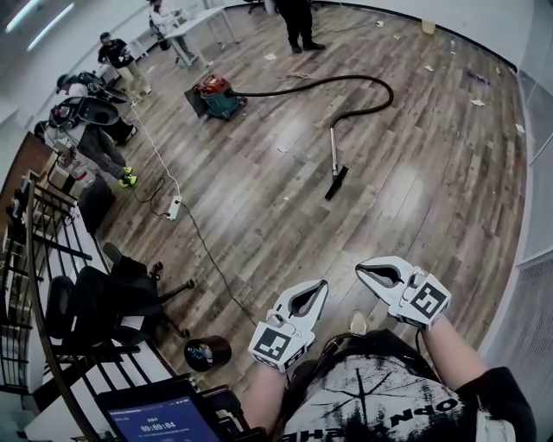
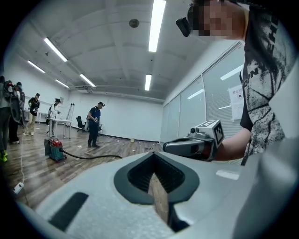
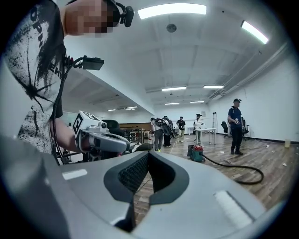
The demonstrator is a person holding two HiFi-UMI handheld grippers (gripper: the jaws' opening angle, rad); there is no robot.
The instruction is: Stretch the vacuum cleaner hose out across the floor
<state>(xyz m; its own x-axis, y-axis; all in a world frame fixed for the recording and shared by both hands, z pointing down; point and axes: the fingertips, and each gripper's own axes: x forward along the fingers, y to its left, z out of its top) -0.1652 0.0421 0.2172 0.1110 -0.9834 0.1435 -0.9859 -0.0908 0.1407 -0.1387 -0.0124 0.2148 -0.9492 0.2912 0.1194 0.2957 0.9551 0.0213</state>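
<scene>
A red and green vacuum cleaner (image 1: 218, 93) stands far off on the wooden floor. Its black hose (image 1: 363, 82) curves right, then back to a metal wand (image 1: 333, 147) with a black floor nozzle (image 1: 336, 183). Both my grippers are held up close to my body, far from the hose. The left gripper (image 1: 321, 285) and the right gripper (image 1: 361, 270) are shut and hold nothing. The left gripper view shows the vacuum cleaner (image 2: 55, 149), the hose (image 2: 91, 157) and the right gripper (image 2: 166, 146). In the right gripper view the vacuum cleaner (image 3: 196, 153) and the hose (image 3: 245, 176) lie ahead.
A white power strip (image 1: 174, 207) with its cable lies at the left. A black office chair (image 1: 112, 298) and a black round can (image 1: 207, 352) stand near me. Several people stay at the far left, and one person (image 1: 298, 26) stands behind the vacuum cleaner. Paper scraps dot the floor.
</scene>
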